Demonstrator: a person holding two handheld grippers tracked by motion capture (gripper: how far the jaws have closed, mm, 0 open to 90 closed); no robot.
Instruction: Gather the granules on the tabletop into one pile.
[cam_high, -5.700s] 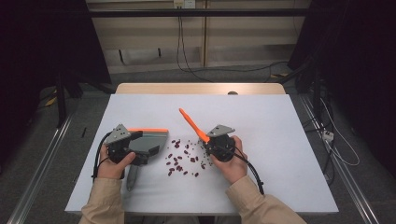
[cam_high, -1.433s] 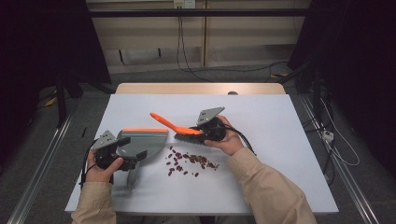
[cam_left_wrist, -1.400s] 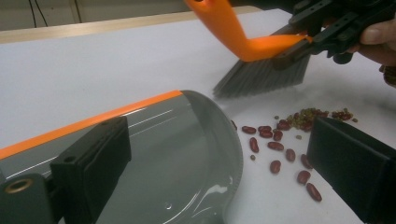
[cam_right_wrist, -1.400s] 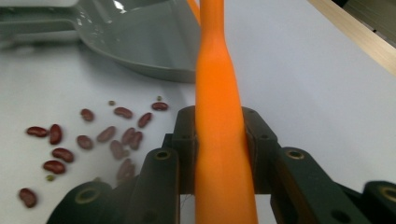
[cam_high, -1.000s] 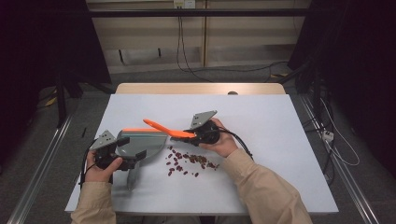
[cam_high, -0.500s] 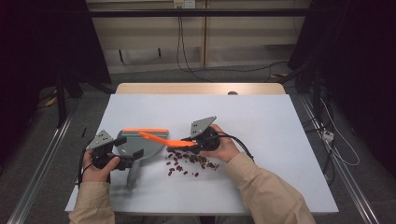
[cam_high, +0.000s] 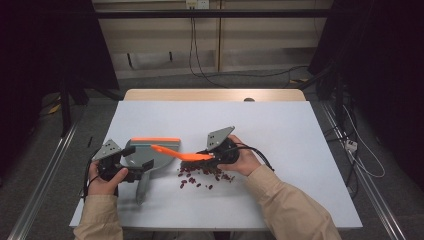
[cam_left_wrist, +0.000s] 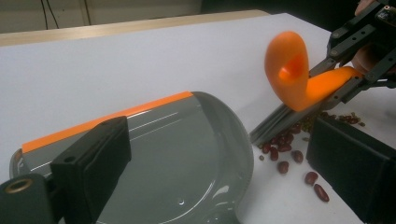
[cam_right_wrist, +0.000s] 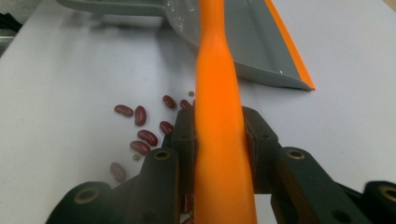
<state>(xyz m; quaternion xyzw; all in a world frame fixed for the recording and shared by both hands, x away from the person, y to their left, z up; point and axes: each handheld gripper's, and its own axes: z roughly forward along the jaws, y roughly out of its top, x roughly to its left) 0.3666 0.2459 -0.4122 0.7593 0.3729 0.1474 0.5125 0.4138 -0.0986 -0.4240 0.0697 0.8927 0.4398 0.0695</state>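
White table, beans scattered at 5 o'clock of grey dustpan. Right tool clamped on orange brush; left tool gripping dustpan handle. Advised: lip kept flat, short low strokes toward 9 o'clock.

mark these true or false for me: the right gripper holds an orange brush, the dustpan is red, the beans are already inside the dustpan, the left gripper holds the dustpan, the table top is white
1. The right gripper holds an orange brush: true, its fingers clamp the handle.
2. The dustpan is red: false, it is grey with an orange lip.
3. The beans are already inside the dustpan: false, they lie on the table beside it.
4. The left gripper holds the dustpan: true, by its handle.
5. The table top is white: true.
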